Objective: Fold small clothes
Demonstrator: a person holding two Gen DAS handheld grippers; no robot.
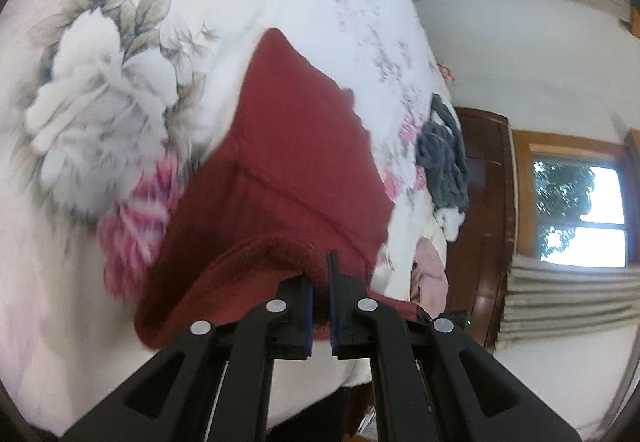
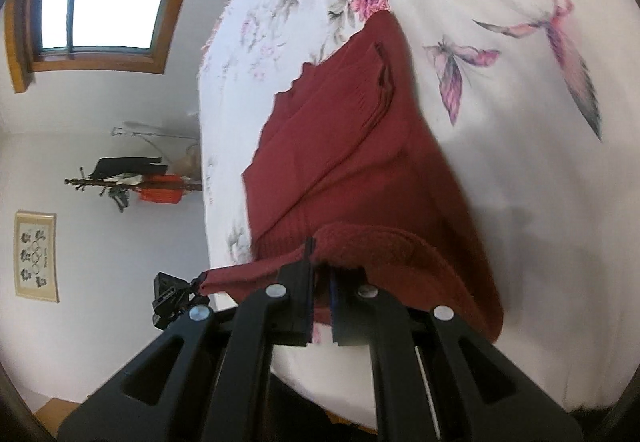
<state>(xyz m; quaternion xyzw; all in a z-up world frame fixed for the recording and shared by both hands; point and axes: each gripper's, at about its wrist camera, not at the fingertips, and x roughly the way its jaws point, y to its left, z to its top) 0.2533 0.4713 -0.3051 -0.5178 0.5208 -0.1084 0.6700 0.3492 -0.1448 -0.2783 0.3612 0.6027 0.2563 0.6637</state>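
A dark red garment (image 1: 288, 162) lies on a white bed sheet with a flower print (image 1: 100, 102). My left gripper (image 1: 320, 272) is shut on its near hem, which curls up over the fingertips. In the right wrist view the same red garment (image 2: 360, 146) stretches away from me, its near edge lifted. My right gripper (image 2: 320, 262) is shut on that edge, and the fleecy inner side of the cloth rolls over the jaws. The other gripper (image 2: 172, 298) shows at the left, holding the far end of the same stretched hem.
A grey garment (image 1: 444, 150) and a pale pink one (image 1: 430, 274) lie near the bed's edge. A brown door (image 1: 486, 202), windows and curtains stand beyond. A coat rack (image 2: 136, 182) with clothes and a wall picture (image 2: 36, 256) appear past the bed.
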